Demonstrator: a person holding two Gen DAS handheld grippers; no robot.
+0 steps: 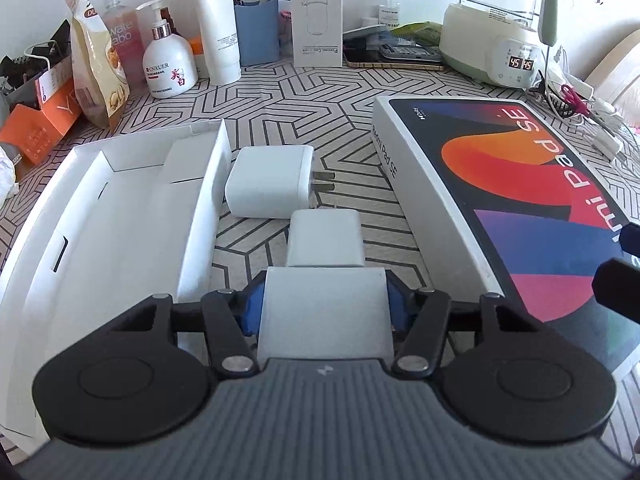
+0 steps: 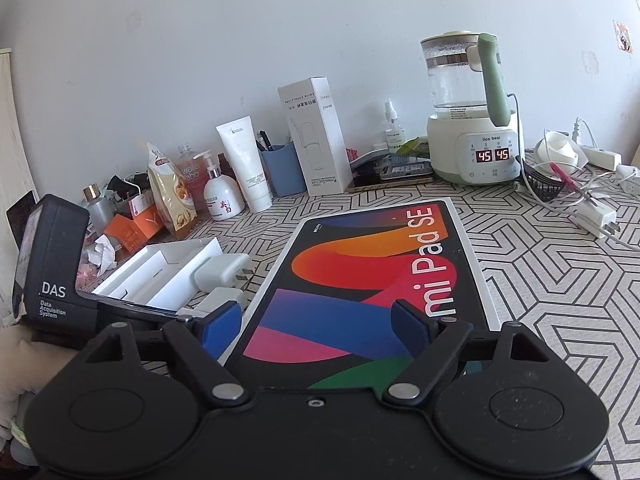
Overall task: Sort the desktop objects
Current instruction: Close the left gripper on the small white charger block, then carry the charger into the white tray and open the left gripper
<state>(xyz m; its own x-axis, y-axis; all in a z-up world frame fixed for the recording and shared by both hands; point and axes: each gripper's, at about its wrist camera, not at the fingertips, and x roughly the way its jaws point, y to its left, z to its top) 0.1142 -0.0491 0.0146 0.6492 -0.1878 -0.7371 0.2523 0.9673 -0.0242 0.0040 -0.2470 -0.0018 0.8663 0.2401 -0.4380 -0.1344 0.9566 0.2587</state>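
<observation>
Broadly, the bench (image 1: 320, 92) with its zigzag cloth carries everything, and the biggest thing on it is the tablet box (image 1: 500, 200), lying flat with its long axis running away from the cameras and slightly leftward. Left of it sits the open white tray (image 1: 120, 208), long axis roughly parallel to the tablet box, its inner compartments bare as far as can be seen. Between the two, on the cloth, lies a white charger (image 1: 268, 182) with its prongs pointing right toward the tablet box; it rests just beside the tray's right wall.

Smaller again is the white block (image 1: 324, 300), which the left tool (image 1: 324, 308) has clamped between its blue pads, fingers pressed on both sides; it seems to be a stepped piece, its narrower front end reaching toward the charger. Whether it is lifted or resting on the bench I cannot tell.

The right tool (image 2: 316, 324) hangs over the near end of the tablet box with its fingers apart and nothing between them.

The tray lies to the left and slightly ahead of the held block, so the left tool is plainly the nearer one; a leftward carry over the tray's right wall looks like the likely next move.
</observation>
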